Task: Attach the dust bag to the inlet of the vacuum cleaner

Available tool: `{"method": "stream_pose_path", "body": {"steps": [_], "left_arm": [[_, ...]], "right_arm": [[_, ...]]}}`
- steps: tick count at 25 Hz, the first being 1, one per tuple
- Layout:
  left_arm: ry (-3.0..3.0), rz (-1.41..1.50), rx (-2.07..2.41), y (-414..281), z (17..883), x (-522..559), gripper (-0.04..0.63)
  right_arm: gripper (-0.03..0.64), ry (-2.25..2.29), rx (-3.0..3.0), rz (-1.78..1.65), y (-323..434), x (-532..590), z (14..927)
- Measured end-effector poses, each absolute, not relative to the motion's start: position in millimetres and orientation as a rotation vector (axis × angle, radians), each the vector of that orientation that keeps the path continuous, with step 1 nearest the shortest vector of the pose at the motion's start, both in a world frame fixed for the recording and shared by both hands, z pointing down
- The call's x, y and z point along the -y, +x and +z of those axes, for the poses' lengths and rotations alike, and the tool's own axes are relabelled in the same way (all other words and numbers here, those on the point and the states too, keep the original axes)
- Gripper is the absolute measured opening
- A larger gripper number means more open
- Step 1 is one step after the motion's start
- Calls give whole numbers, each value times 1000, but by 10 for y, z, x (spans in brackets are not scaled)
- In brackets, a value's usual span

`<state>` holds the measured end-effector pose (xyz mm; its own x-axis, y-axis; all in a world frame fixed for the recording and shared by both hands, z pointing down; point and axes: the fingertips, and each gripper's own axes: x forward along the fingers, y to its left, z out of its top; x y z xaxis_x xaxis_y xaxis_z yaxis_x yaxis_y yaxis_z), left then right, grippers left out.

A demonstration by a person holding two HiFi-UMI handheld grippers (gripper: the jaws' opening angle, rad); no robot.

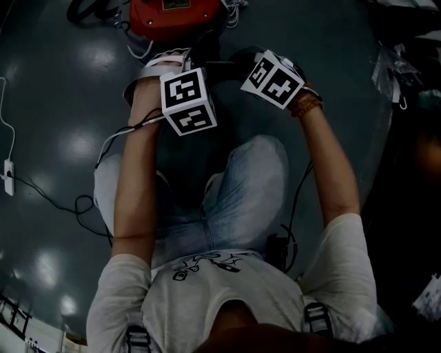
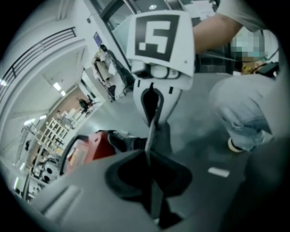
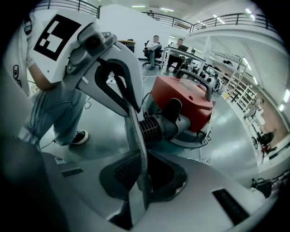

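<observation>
Nearest the lens, a person's white T-shirt (image 1: 207,303) is filling the bottom of the head view. Dark print is running across its chest, too dim and small to read. The person is bending both knees in pale jeans (image 1: 241,200) above a glossy grey floor (image 1: 55,103), and both bare forearms are reaching forward.

Just beyond the tips of both grippers, the red vacuum cleaner (image 1: 176,19) is sitting on that floor. A yellowish label on its top is showing no letters that can be made out. Its ribbed black inlet (image 3: 152,129) is pointing toward the right gripper (image 3: 140,165), just past that gripper's jaws.

The left gripper (image 2: 152,149) and the right one are facing each other tip to tip. Both are standing narrow, with the jaws almost together and pinching the thin grey dust bag (image 3: 137,136). The bag is showing edge-on as a strip stretching from one pair of jaws to the other. It is passing just beside the inlet, and whether it is touching cannot be told.

The marker cubes are carrying only black-and-white square patterns, no words.

Well out to the left gripper's outer side, a white cable (image 1: 10,131) is trailing down to a white power strip (image 1: 8,176). A brown bead bracelet (image 1: 306,105) is circling the wrist behind the right gripper.
</observation>
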<state>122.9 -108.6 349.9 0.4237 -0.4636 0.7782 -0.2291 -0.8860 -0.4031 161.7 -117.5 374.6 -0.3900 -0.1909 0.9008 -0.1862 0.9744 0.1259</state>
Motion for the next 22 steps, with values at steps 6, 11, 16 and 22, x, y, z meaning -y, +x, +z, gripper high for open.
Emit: {"method": "stream_pose_path", "body": {"steps": [6,11,16,22], "left_arm": [[-2804,-1316,-622,1105,3566,1054,30],[-2624,-1361,-623,1155,3515,1090,33],[-2499,-1366,-646,1274,3444,1179,41],[-2767,-1292,-633,1139,3509,1090,32]], "right_arm": [[41,177,1735,-367,1495,1268,3698],[43,221,1801,-296,1535,1297,3708],[43,298,1904,-140,1635,1299,3744],[49,242,1732,-420,1504,1375,3669]]}}
